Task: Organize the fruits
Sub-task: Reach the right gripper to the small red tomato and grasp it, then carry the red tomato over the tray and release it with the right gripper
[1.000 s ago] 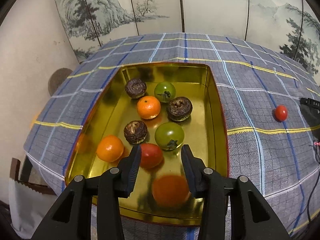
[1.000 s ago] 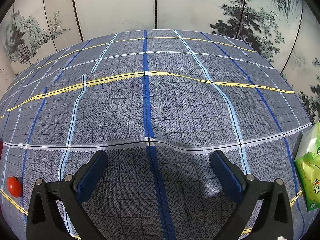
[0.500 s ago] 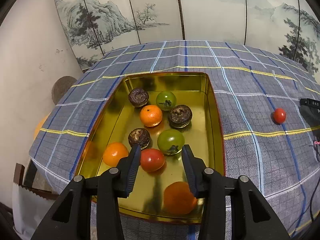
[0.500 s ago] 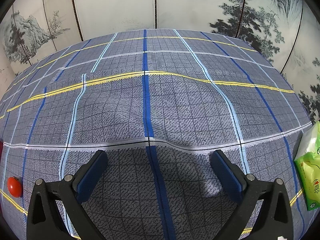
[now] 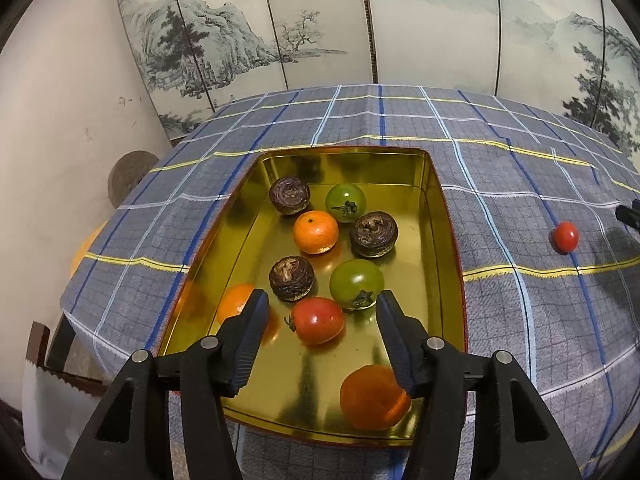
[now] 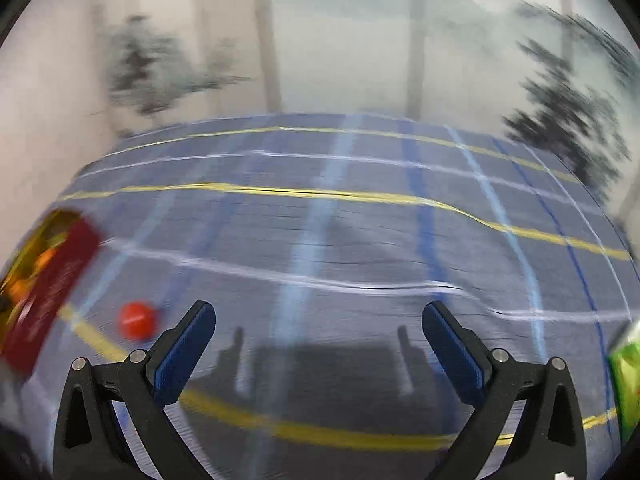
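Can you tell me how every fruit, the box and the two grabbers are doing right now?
gold tray: open, holding fruit.
red tomato in tray: resting, not gripped.
small red tomato: alone on the cloth, outside the tray.
left gripper: open above the tray, empty.
right gripper: open, empty, picture blurred.
green packet: at the table edge.

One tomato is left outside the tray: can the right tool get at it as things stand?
Probably yes. The small red tomato lies alone on the checked cloth, just left of the open, empty right tool, with nothing between them, though the view is blurred.
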